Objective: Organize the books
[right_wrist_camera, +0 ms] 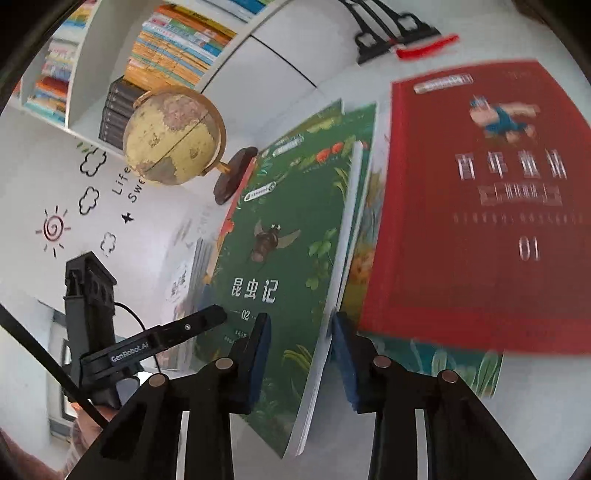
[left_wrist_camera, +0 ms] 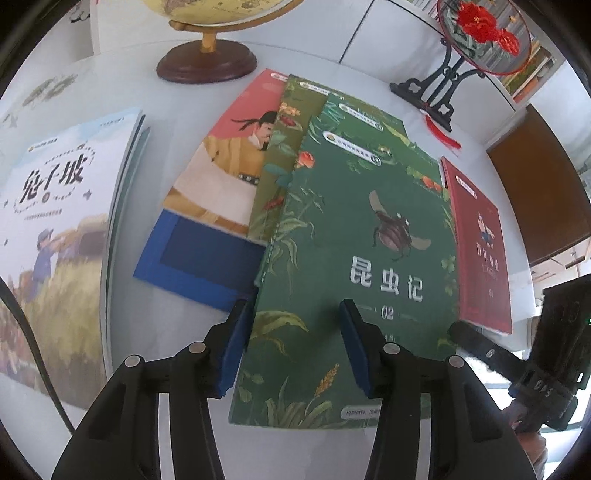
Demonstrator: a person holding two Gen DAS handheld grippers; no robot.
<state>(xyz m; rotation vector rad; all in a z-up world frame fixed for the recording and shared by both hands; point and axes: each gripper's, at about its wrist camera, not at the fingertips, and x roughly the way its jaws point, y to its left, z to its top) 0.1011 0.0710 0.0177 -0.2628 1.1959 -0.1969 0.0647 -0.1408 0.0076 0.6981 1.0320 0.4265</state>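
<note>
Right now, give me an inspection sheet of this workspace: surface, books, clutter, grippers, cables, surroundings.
Surface: white table, crowded with books.
Job's things: green insect book atop an overlapping pile; pink book and blue book beneath it; red book at its right; white book apart, left.
Clutter: globe, red flower ornament on black stand.
Grippers: left gripper open over its lower cover; right gripper open, that book's page edge between its fingers.
Cables: black cable over the white book.
Surroundings: bookshelf, wall decals.

Seven books (left_wrist_camera: 354,266), one globe (left_wrist_camera: 207,62), one stand ornament (left_wrist_camera: 476,37).
</note>
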